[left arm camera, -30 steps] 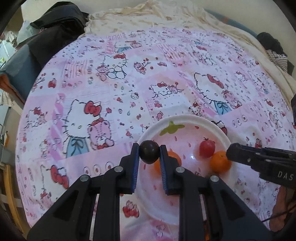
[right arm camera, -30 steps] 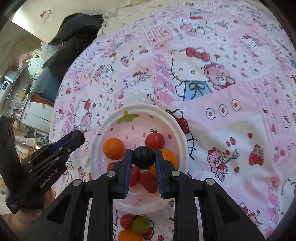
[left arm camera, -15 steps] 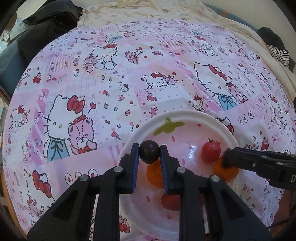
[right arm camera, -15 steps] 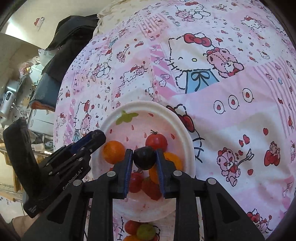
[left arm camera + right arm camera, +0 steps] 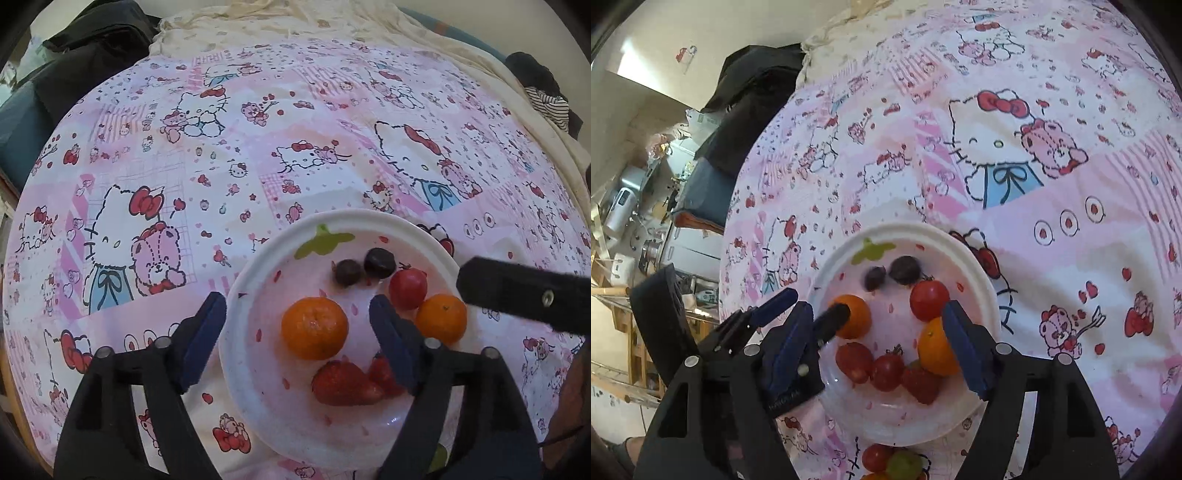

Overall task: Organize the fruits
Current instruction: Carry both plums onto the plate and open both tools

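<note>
Pink cartoon-print cloth (image 5: 258, 177) is carrying a white round plate (image 5: 236, 332); two dark round grapes (image 5: 364, 267) are lying above both just-opened, empty grippers, left gripper (image 5: 297, 314) and right gripper (image 5: 877, 319).

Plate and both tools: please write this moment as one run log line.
left tool: just opened, empty | right tool: just opened, empty | two dark grapes: in plate | step: release done

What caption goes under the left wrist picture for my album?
Open left gripper above a white plate holding two oranges, two dark grapes, a tomato and strawberries.
</note>
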